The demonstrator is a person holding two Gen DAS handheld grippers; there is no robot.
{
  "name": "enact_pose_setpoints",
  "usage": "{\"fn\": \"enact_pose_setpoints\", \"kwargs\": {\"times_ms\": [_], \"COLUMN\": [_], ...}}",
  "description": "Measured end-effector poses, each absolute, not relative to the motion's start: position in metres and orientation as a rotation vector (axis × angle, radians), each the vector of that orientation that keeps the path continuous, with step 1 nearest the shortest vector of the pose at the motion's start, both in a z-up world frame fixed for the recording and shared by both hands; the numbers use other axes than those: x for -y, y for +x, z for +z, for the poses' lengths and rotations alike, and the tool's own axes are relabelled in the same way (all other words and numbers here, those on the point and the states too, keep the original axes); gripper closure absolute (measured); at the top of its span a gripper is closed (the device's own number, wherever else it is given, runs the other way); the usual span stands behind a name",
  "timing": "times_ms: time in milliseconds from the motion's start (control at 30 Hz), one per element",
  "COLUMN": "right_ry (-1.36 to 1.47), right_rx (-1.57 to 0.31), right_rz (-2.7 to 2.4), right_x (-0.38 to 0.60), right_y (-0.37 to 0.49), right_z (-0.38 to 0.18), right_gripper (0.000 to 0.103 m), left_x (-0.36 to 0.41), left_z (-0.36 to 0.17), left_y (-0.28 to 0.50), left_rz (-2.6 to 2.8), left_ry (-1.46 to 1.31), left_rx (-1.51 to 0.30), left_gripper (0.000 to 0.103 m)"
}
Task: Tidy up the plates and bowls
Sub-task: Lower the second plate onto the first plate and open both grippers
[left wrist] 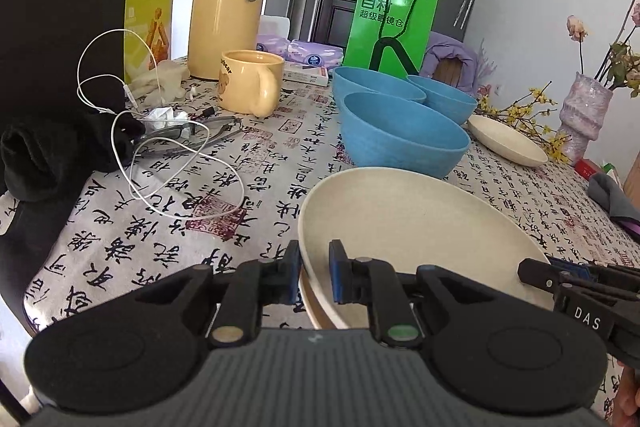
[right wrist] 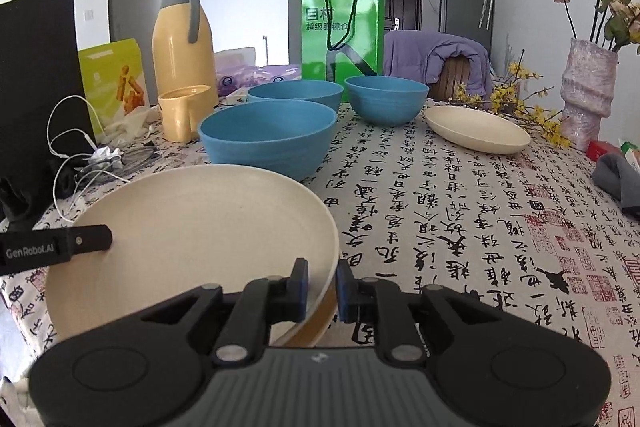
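A cream plate (left wrist: 416,227) lies tilted on top of a second cream plate (left wrist: 320,307) near the table's front. My left gripper (left wrist: 314,273) is shut on the top plate's left rim. My right gripper (right wrist: 322,285) is shut on the same plate's (right wrist: 192,231) right rim; it also shows in the left wrist view (left wrist: 576,287). Three blue bowls stand behind: a near one (right wrist: 268,139), a back left one (right wrist: 296,93) and a back right one (right wrist: 386,99). Another cream plate (right wrist: 476,129) lies to the right of the bowls.
On the calligraphy tablecloth (right wrist: 460,227) stand a yellow thermos (left wrist: 228,3), a yellow mug (left wrist: 250,83), a green bag (left wrist: 390,23), a vase with flowers (right wrist: 586,95), white cables (left wrist: 132,131) and glasses (left wrist: 188,135). A grey cloth (right wrist: 616,179) lies at the right edge.
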State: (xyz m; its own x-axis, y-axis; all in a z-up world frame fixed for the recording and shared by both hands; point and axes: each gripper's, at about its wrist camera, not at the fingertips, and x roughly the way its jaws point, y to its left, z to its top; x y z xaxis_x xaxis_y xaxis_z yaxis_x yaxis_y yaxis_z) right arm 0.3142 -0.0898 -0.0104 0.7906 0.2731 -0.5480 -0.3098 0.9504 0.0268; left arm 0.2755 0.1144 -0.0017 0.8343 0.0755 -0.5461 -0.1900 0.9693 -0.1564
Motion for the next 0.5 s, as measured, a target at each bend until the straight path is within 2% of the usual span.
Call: {"fn": "enact_pose_setpoints", "kwargs": {"times_ms": [300,500], "right_ry": [-0.106,-0.078], "right_rx": [-0.562,-0.526], "right_rz": [0.339,0.37], "right_x": [0.096,0.118], "right_y": [0.31,0.296], "right_z": [-0.003,0.011], "right_gripper": [0.087,0.085], "left_x": [-0.111,-0.084], "left_z": [0.005,0.029], "left_y": [0.265,0.244], "left_rz": [0.154,0.098], "left_ry": [-0.194,-0.164], "left_rx": [-0.553,-0.486], "left_gripper": [0.085,0.066]}}
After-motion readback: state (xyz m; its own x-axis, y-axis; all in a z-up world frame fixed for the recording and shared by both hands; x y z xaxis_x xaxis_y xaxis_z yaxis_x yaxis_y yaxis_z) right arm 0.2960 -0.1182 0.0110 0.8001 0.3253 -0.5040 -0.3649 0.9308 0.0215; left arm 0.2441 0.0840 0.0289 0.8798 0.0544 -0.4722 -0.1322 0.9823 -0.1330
